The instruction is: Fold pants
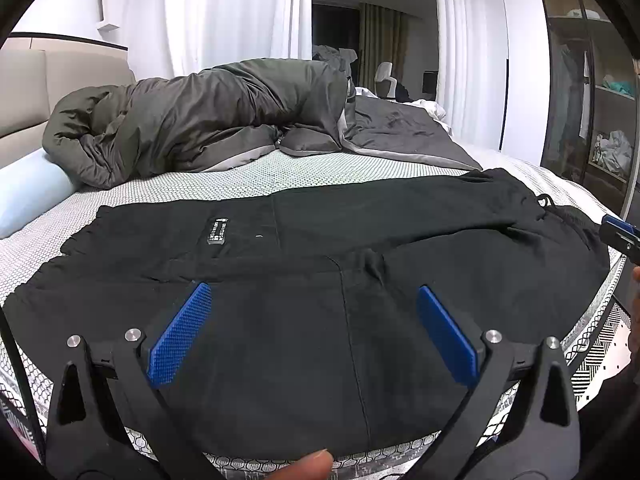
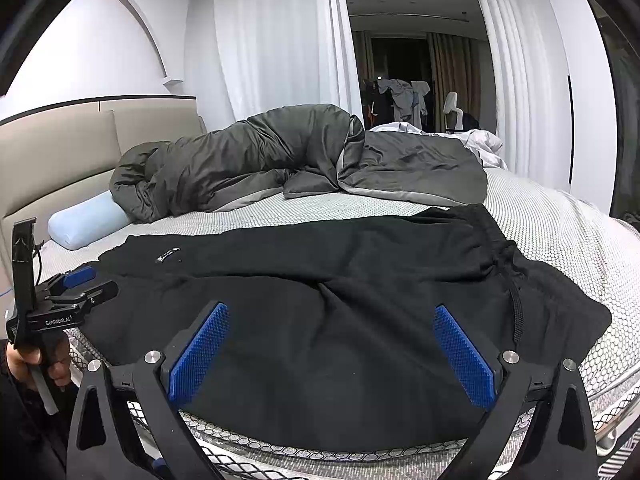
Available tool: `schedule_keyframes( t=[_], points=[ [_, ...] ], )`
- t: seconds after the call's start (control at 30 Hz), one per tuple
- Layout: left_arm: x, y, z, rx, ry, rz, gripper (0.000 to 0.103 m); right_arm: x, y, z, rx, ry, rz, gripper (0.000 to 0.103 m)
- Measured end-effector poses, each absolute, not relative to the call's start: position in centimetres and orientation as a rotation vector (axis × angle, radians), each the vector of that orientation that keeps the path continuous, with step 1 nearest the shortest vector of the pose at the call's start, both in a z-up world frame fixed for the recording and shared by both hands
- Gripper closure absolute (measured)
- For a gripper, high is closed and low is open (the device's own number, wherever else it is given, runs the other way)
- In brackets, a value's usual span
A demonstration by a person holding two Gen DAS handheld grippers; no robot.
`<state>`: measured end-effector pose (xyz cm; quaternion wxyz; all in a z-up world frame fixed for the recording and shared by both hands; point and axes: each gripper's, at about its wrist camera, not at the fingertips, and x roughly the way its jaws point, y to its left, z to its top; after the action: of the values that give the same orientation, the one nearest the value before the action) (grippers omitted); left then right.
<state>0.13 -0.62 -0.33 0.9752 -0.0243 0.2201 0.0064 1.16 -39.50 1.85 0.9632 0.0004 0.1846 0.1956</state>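
Both grippers, left gripper (image 1: 314, 330) and right gripper (image 2: 332, 354), hover wide-jawed over black pants (image 1: 304, 264): soft, floppy fabric (likely light); pinch 2 waistband (image 2: 490, 240) corners.

Even, cool indoor light, sharp focus, heavy fisheye bending and black vignette at edges.
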Motion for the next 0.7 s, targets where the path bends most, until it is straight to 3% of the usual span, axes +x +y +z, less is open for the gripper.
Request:
schedule_keyframes(
  t=[0.7],
  points=[
    [0.19,-0.66,-0.34,-0.047,0.445,0.015,0.001,1.25,-39.32,1.68,-0.004,0.376,0.394,0.000]
  ],
)
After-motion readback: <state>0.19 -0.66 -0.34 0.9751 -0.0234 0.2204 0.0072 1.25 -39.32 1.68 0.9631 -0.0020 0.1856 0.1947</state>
